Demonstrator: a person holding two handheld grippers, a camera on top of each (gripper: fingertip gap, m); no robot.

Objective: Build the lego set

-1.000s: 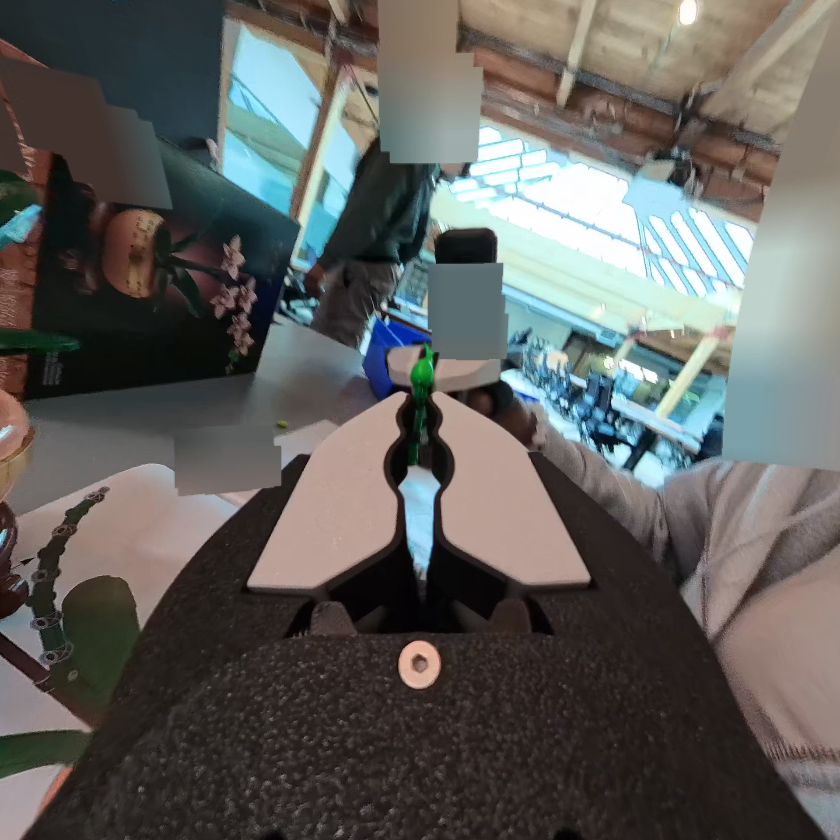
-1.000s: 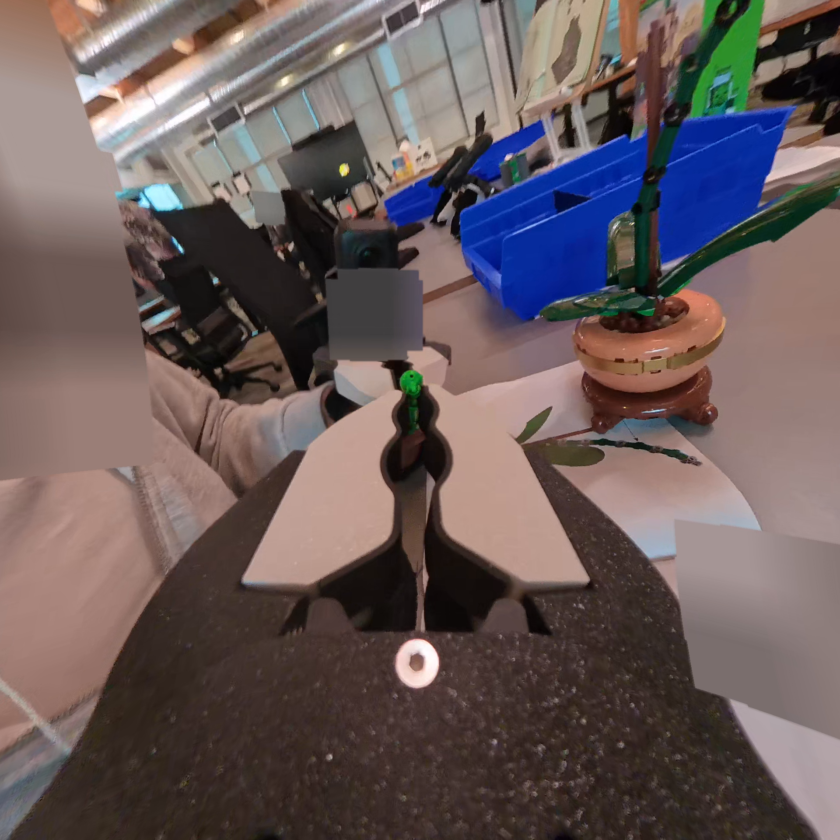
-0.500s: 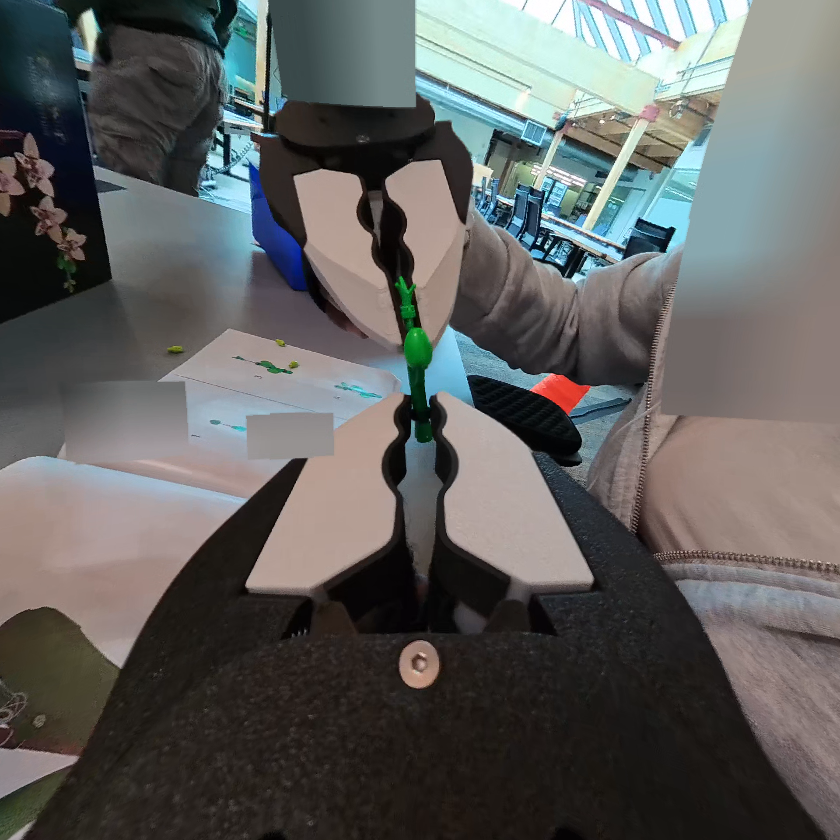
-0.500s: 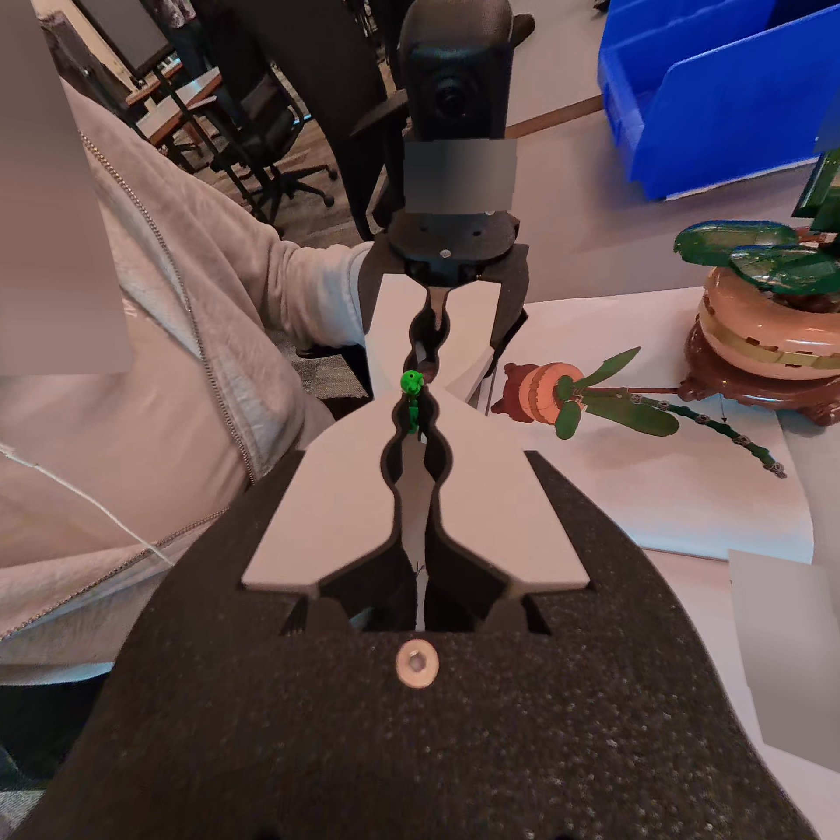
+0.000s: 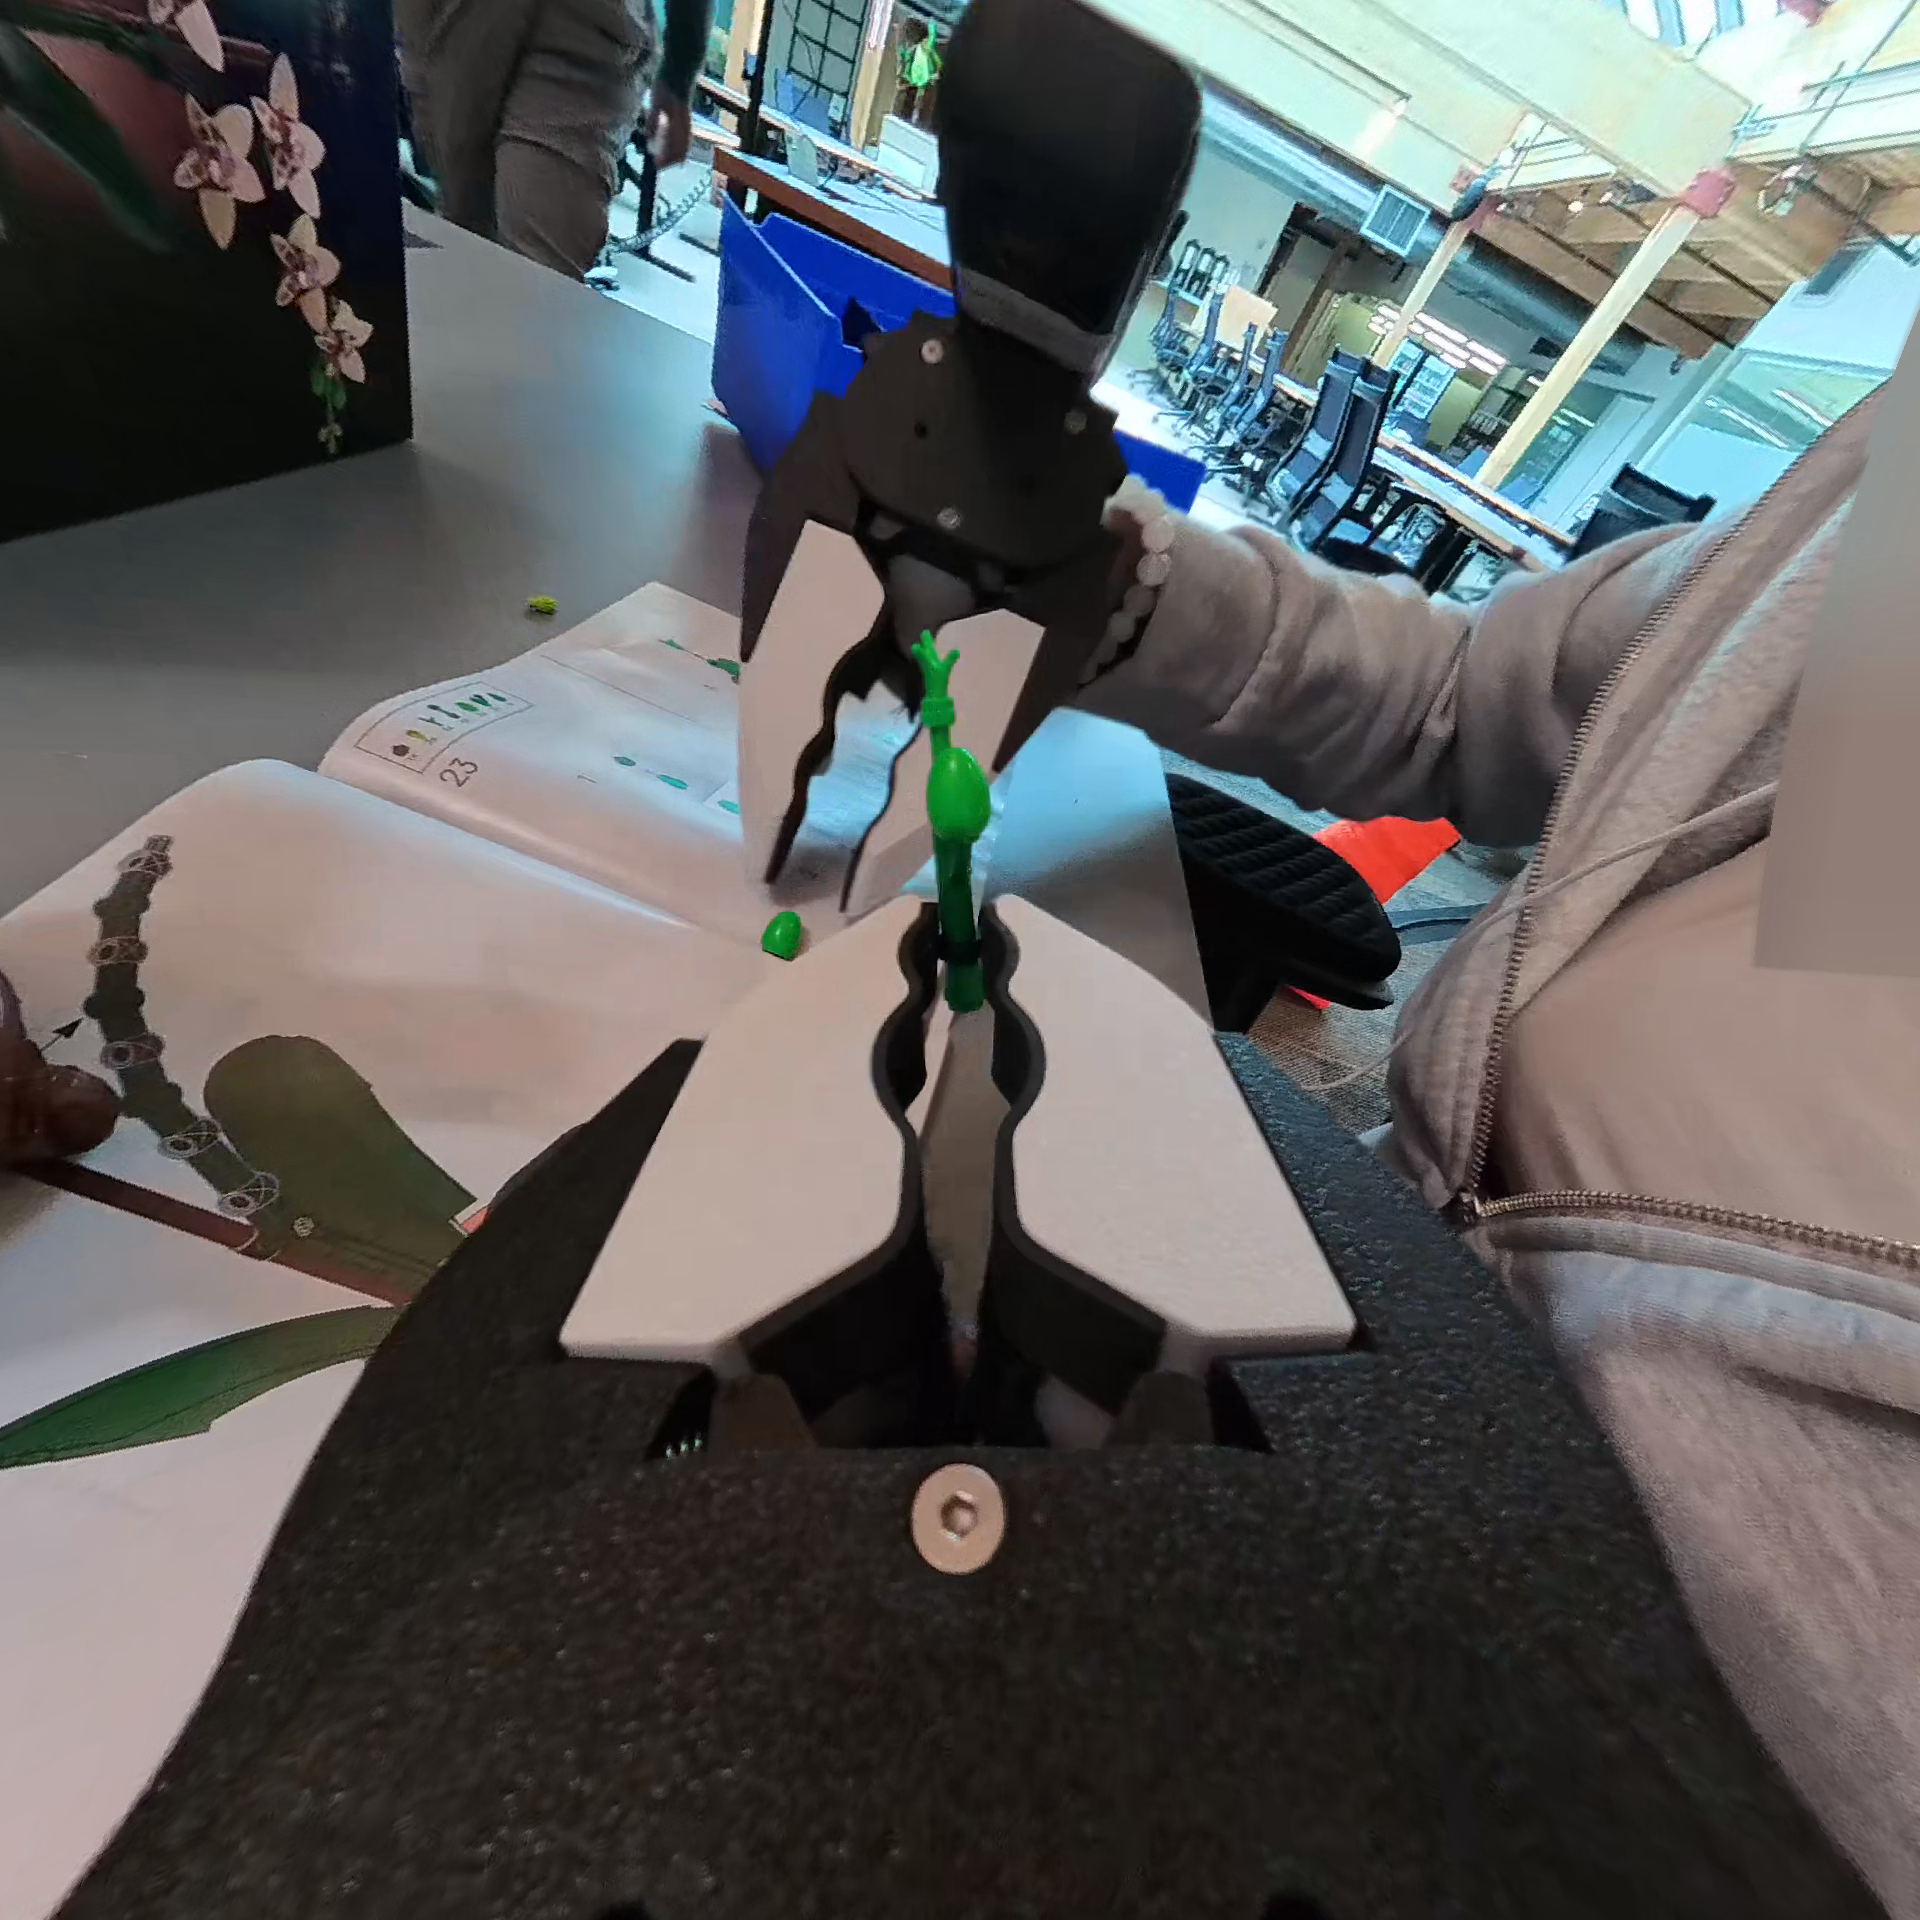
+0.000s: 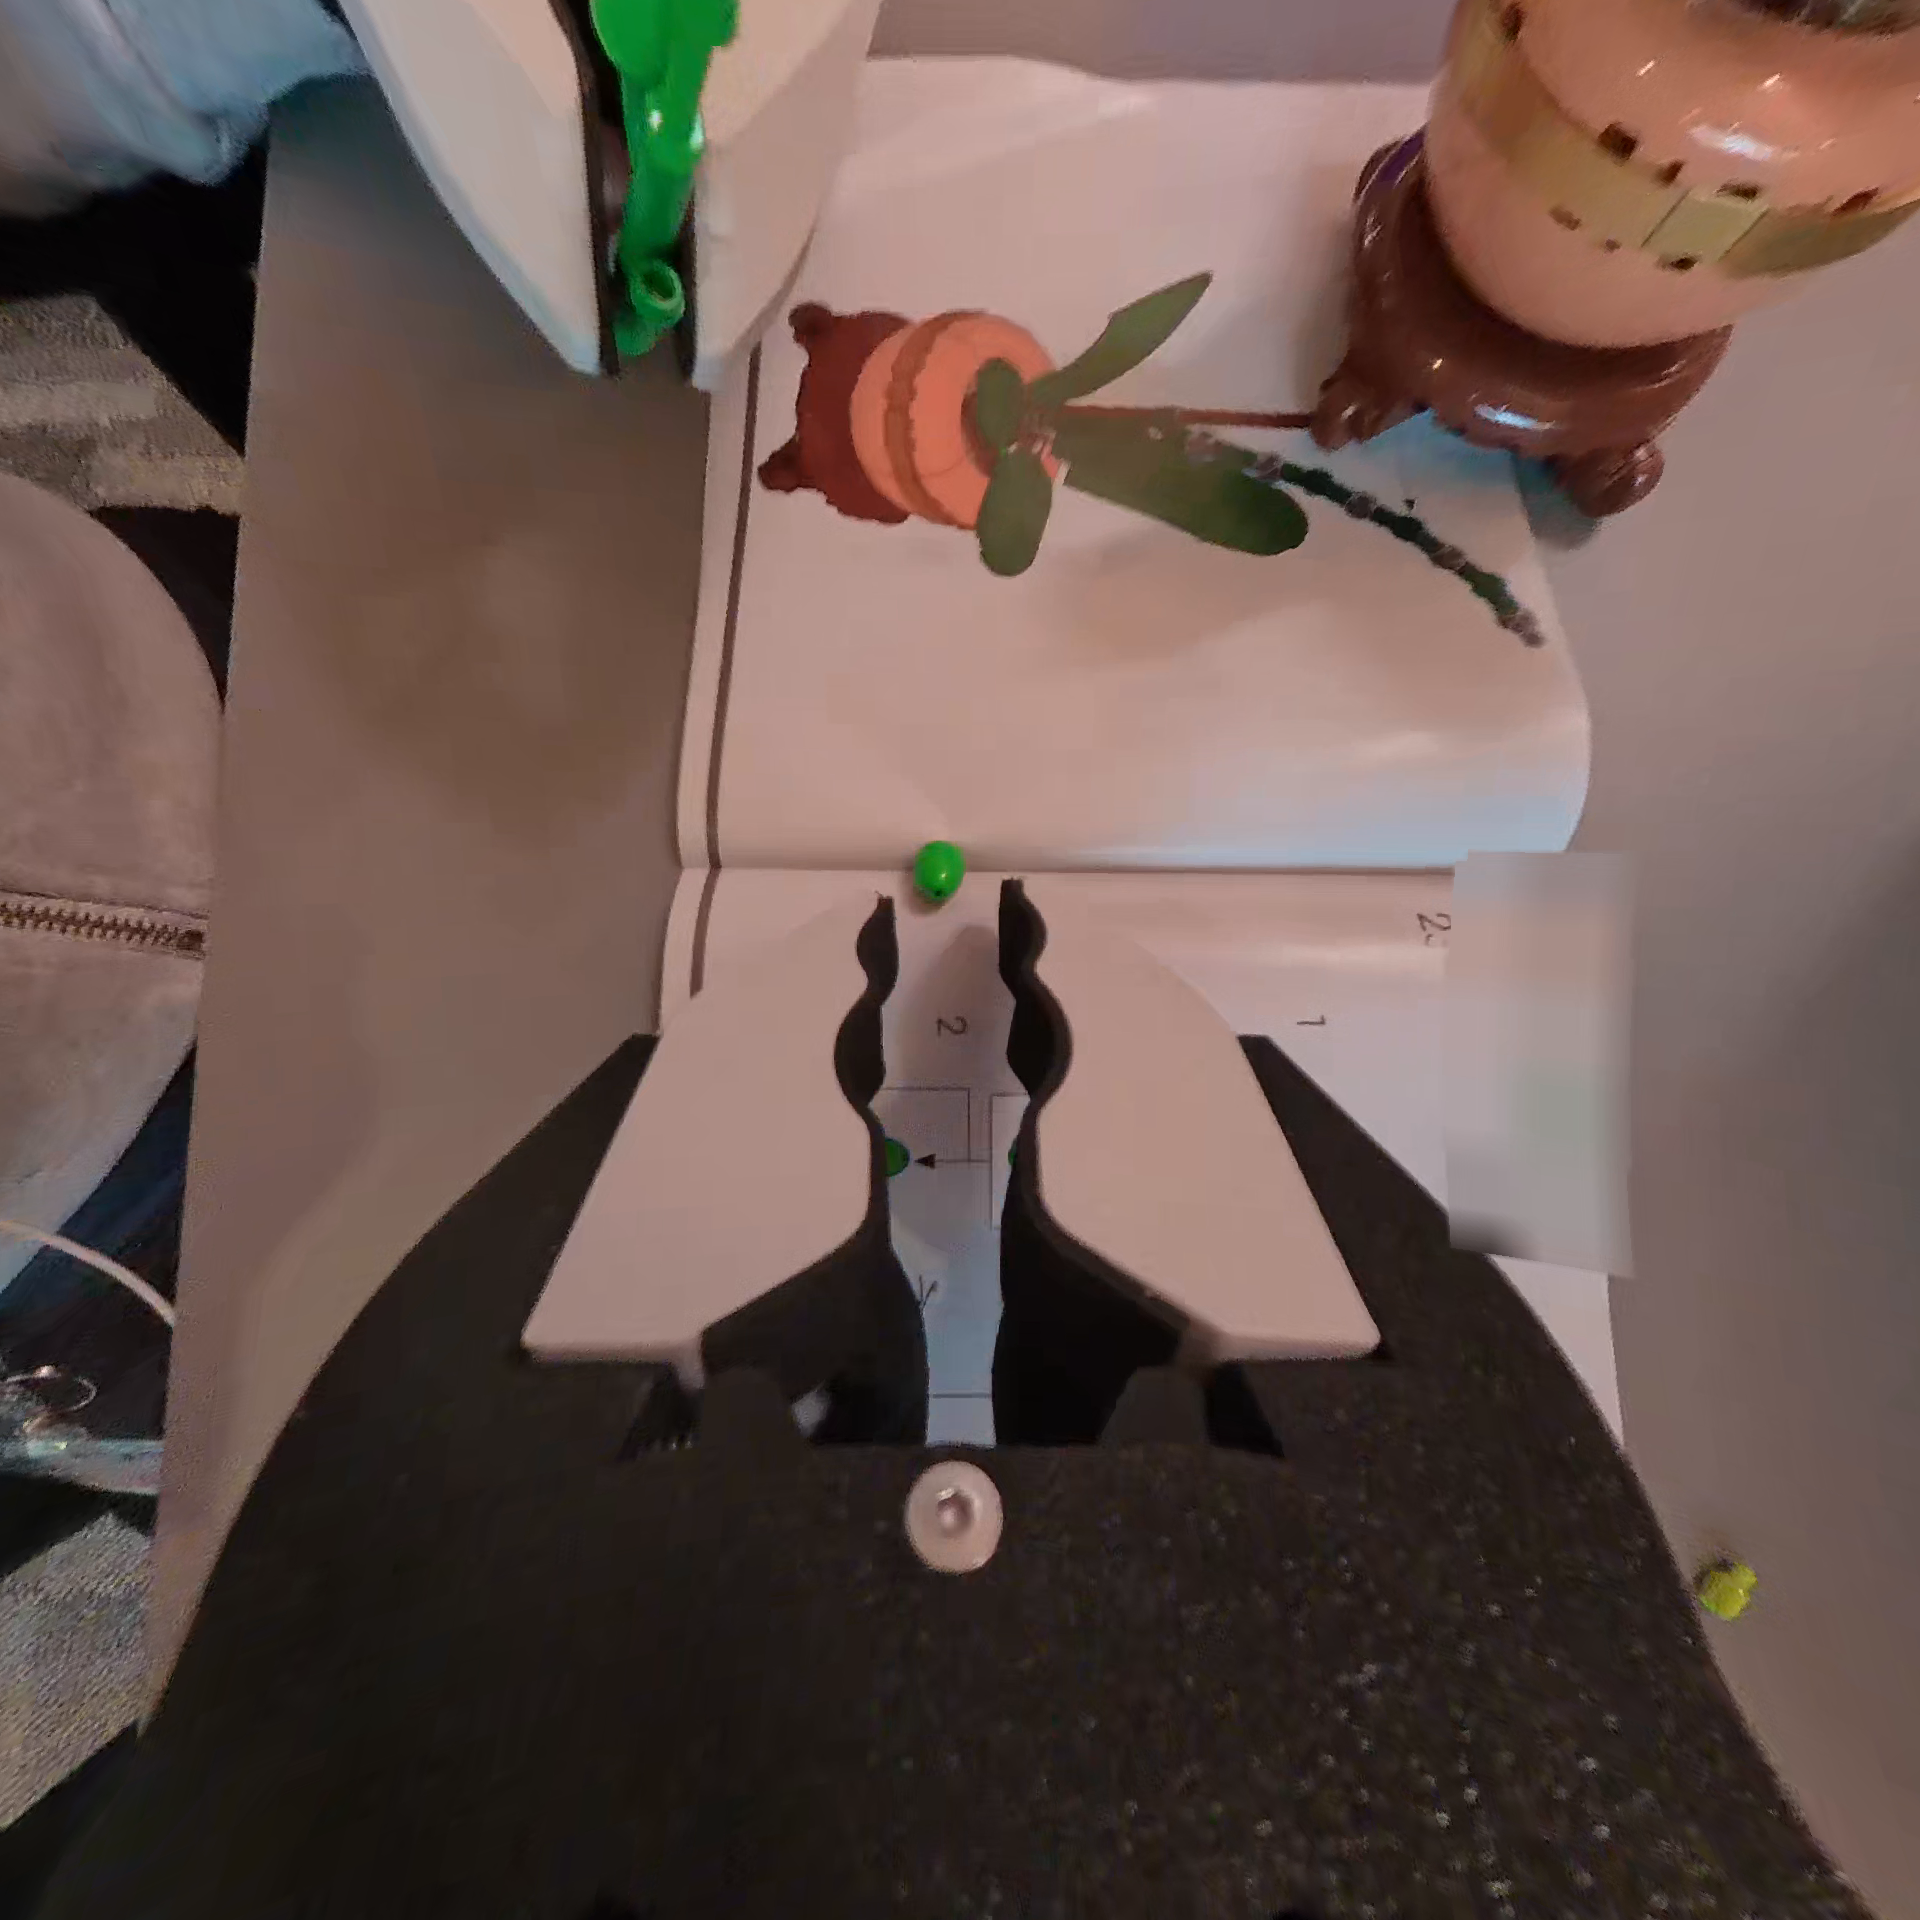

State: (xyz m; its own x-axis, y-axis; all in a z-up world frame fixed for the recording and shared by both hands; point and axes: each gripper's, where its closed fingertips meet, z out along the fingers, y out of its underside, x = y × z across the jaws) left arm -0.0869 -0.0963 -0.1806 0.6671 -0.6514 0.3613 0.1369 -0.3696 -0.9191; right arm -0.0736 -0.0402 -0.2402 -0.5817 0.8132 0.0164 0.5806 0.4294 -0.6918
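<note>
My left tongs (image 5: 954, 914) pinch the thin bright-green plastic stem w/ bud (image 5: 951, 821) upright, ready for joining. Right tongs (image 6: 940, 914) spread, empty, above the small green bud piece (image 6: 938, 871) on the open white instruction booklet (image 6: 1143, 727), probably to grab it.

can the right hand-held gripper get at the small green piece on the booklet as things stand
Probably yes: the right hand-held gripper is open and empty, pointing down, with the green piece lying loose on the booklet just past its tips, nothing between.
</note>
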